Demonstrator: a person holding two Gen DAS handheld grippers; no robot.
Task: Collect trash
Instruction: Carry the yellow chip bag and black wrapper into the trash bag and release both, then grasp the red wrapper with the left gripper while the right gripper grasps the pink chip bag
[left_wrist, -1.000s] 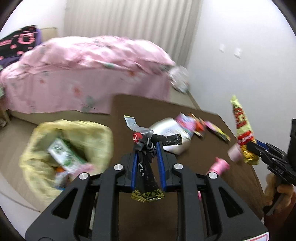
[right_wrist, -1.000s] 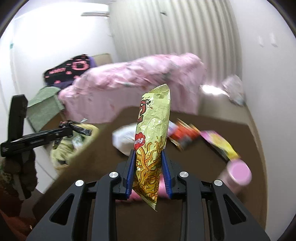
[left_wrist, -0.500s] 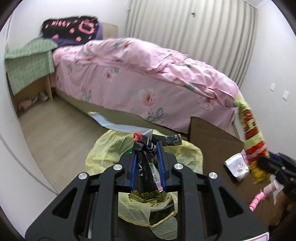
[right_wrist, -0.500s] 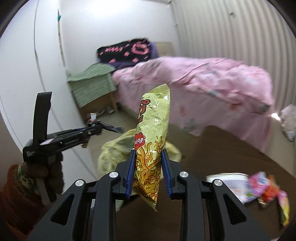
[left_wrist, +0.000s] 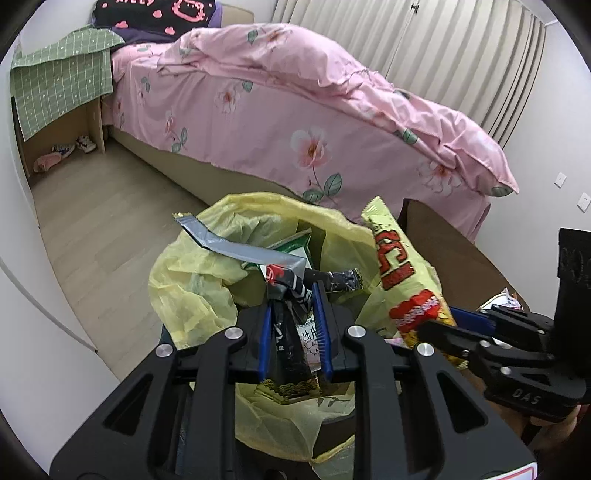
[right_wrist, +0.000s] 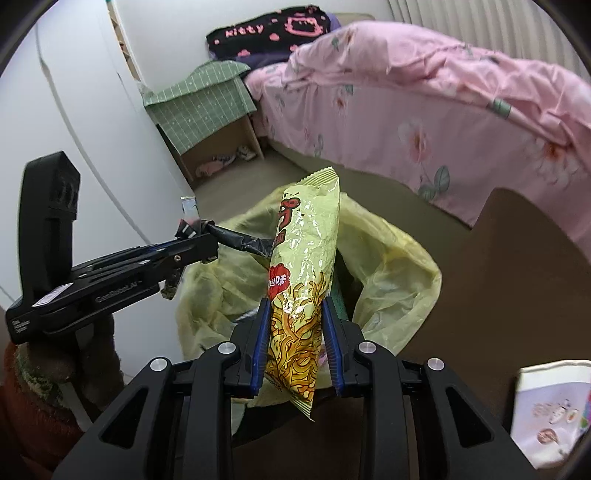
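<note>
Both grippers, left (left_wrist: 293, 328) gripping a dark wrapper (left_wrist: 291, 354) and right (right_wrist: 295, 345) a snack bag (right_wrist: 303, 280), hover over the bin bag (left_wrist: 192, 288) at lower centre, release pending; a wrapper (right_wrist: 550, 410) remains on the table (right_wrist: 517, 258).

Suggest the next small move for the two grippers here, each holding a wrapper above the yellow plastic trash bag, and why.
Probably open the left gripper first. Its crumpled black and silver foil wrapper already hangs over the open mouth of the yellow plastic trash bag, so it should fall inside. The right gripper is clamped on the yellow noodle snack packet above the same opening and could release next.
</note>
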